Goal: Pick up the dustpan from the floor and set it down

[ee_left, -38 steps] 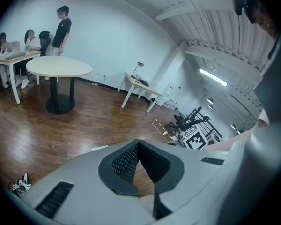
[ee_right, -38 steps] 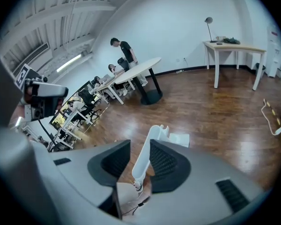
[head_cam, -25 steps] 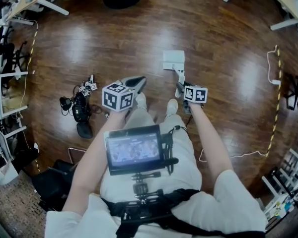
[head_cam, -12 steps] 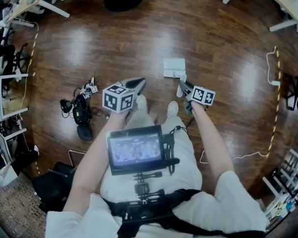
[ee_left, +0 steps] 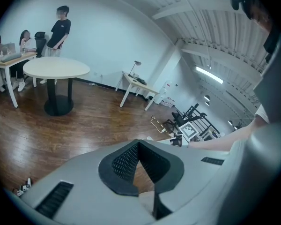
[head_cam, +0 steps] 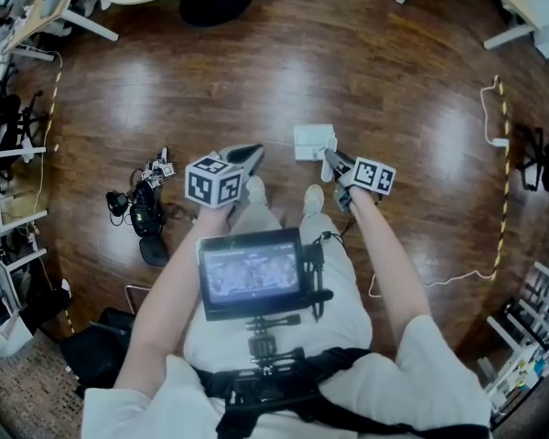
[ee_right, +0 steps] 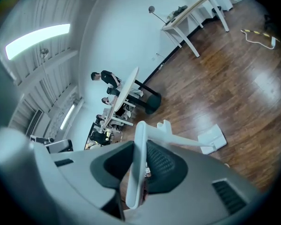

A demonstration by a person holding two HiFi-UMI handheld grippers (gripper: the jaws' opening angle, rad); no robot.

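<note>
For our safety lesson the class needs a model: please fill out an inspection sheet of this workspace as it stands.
Surface: glossy wooden floor.
Job's things: white dustpan, gripped by its handle.
Clutter: black device bundle with marker tags, on the floor to the person's left.
Grippers: right gripper, jaws have just been closing, handle clamped between them; left gripper, jaws together, nothing between.
Cables: white cable on the floor at right; yellow-black striped line beyond it.
Surroundings: round table, desk, shelving, standing person.
</note>
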